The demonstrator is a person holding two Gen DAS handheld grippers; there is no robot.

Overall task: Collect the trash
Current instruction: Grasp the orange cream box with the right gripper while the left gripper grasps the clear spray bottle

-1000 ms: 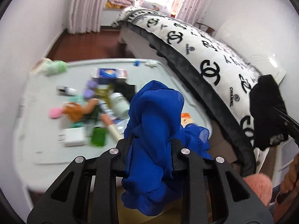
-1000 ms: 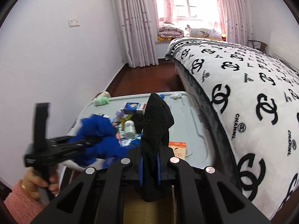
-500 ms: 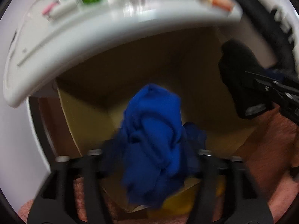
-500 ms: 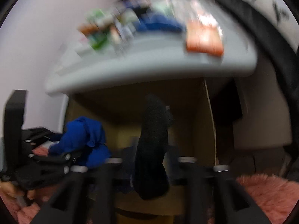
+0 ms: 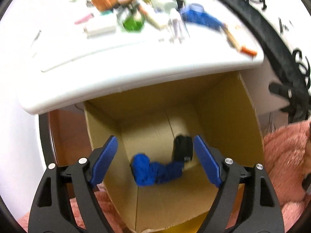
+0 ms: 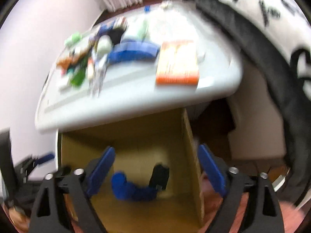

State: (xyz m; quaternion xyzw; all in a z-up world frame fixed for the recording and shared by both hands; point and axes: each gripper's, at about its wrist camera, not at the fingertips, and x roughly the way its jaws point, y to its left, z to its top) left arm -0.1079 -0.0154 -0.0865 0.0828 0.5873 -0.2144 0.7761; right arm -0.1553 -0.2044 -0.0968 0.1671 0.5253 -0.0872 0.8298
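Note:
A blue cloth [image 5: 155,170] and a black cloth [image 5: 182,148] lie on the bottom of an open cardboard box [image 5: 229,120] under the near edge of a white table [image 5: 120,77]. My left gripper [image 5: 158,162] is open and empty above the box. My right gripper [image 6: 157,172] is open and empty above the same box [image 6: 188,136]; the blue cloth [image 6: 132,187] and the black cloth [image 6: 160,175] show below it.
The table holds blurred clutter: a green item [image 5: 133,22], a white box [image 5: 101,27], an orange packet [image 6: 177,62], a blue object [image 6: 134,53]. A bed with a black-and-white cover [image 6: 268,25] stands on the right. A white wall [image 6: 25,44] is on the left.
Both grippers have opened and let go of their cloths. The blue and black cloths have dropped to the bottom of the box. Both views have tilted up a little toward the table.

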